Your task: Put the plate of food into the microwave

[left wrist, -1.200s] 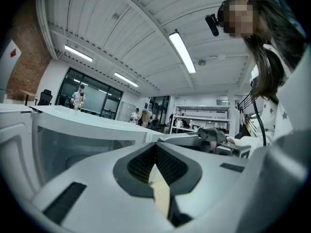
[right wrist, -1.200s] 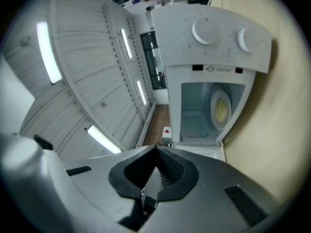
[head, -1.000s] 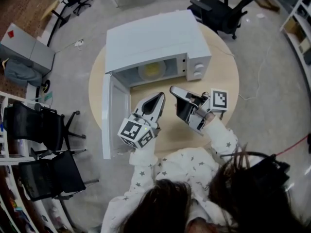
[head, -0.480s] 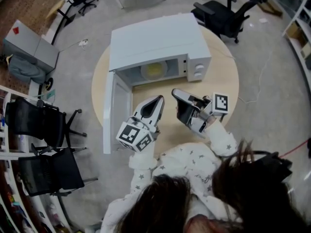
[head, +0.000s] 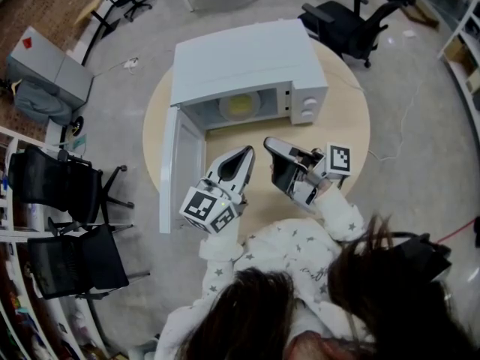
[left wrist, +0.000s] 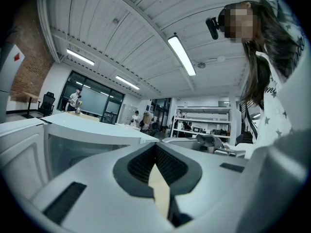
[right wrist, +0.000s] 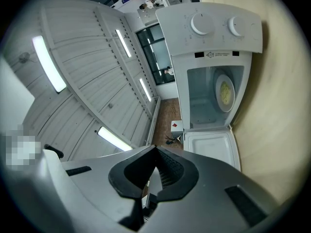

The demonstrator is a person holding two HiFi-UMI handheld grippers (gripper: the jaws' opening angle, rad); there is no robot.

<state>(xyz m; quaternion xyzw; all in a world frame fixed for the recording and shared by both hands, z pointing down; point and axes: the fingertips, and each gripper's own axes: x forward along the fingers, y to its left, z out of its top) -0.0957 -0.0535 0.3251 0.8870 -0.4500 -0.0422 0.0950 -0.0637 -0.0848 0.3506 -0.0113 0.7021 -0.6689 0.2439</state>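
Note:
A white microwave [head: 240,58] stands at the back of the round wooden table [head: 341,126]. Its door [head: 180,175] hangs wide open to the left. Inside on the turntable sits the plate of yellow food [head: 238,106], which the right gripper view also shows [right wrist: 225,92]. My left gripper [head: 246,151] hovers over the table in front of the opening, shut and empty. Beside it, my right gripper [head: 268,142] is also shut and holds nothing. Each gripper's own view shows the tips meeting, left gripper [left wrist: 155,145] and right gripper [right wrist: 155,149].
The microwave's two knobs [head: 306,109] face me on its right side. Black office chairs [head: 75,193] stand left of the table, another chair [head: 345,13] behind it. A grey cabinet [head: 41,70] is at far left. The open door overhangs the table's left edge.
Almost nothing: the head view has shifted slightly, and both grippers stay in the same place in front of the microwave.

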